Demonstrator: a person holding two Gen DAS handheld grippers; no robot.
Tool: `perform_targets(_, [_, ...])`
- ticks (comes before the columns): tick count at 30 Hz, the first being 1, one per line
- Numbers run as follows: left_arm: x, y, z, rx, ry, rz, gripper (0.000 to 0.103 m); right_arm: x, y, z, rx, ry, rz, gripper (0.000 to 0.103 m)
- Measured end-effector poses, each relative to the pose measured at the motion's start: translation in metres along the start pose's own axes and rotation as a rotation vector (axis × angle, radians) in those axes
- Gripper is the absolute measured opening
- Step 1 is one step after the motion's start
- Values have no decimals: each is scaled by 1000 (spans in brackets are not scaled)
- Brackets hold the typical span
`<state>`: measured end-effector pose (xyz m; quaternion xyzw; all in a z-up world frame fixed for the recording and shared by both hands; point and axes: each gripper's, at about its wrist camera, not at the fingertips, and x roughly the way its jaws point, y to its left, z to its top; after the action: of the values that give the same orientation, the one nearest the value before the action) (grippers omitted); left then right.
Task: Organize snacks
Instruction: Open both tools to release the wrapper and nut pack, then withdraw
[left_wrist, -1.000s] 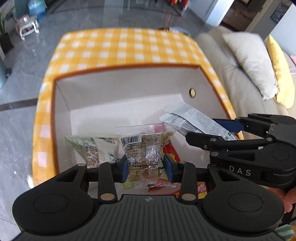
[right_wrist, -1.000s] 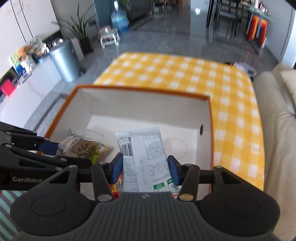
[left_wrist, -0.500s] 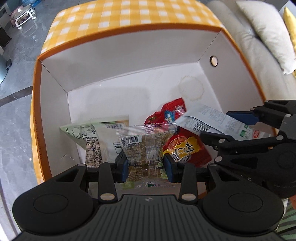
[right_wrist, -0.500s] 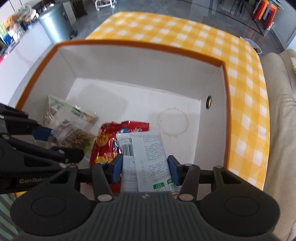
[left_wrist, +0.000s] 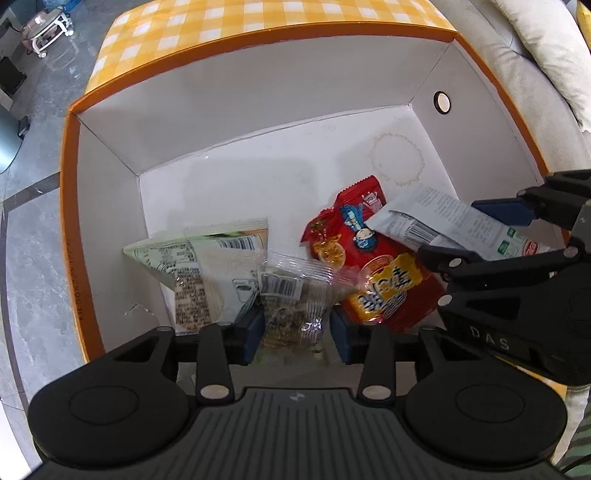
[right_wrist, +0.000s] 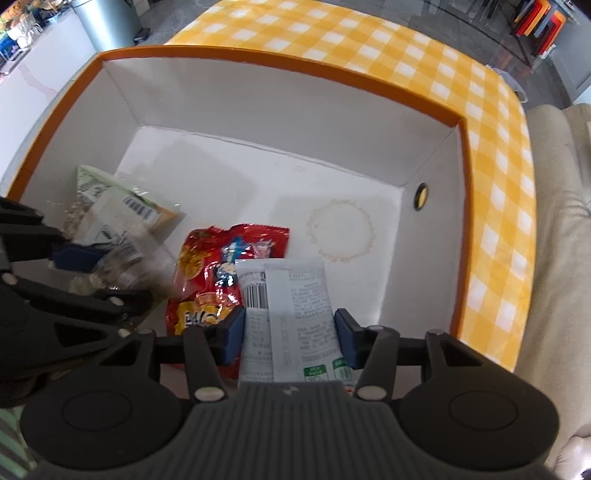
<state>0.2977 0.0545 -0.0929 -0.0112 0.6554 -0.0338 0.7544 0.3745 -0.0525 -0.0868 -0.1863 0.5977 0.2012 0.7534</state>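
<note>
The left gripper (left_wrist: 293, 328) pinches a clear snack packet (left_wrist: 291, 299) low inside the orange-rimmed box (left_wrist: 70, 206), just beside a pale green packet (left_wrist: 195, 254) and a red bag (left_wrist: 373, 273); let go crookedly, it would likely land on top of both instead of in a slot of its own. In the right wrist view, the right gripper (right_wrist: 290, 338) clamps a white wrapper (right_wrist: 291, 314) above the red bag (right_wrist: 221, 266). With the left gripper (right_wrist: 96, 273) so near, the two tools could knock together.
</note>
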Motion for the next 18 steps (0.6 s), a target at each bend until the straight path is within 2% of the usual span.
perform_targets(5, [-8, -2, -6, 17, -27, 12, 55, 2, 6, 0, -48, 19, -28, 50])
perform_targets(9, [-19, -4, -11, 45, -64, 30, 63, 4, 9, 2, -66, 26, -100, 51])
perform_targets(13, [-27, -4, -15, 53, -79, 36, 63, 1, 6, 1, -52, 41, -65, 53])
perform_targets(15, [-31, -4, -17, 51, -89, 41, 63, -3, 5, 0, -40, 34, -53, 57])
perform_targets(18, [-36, -3, -22, 47, -105, 37, 63, -12, 3, -1, -19, 18, -34, 57])
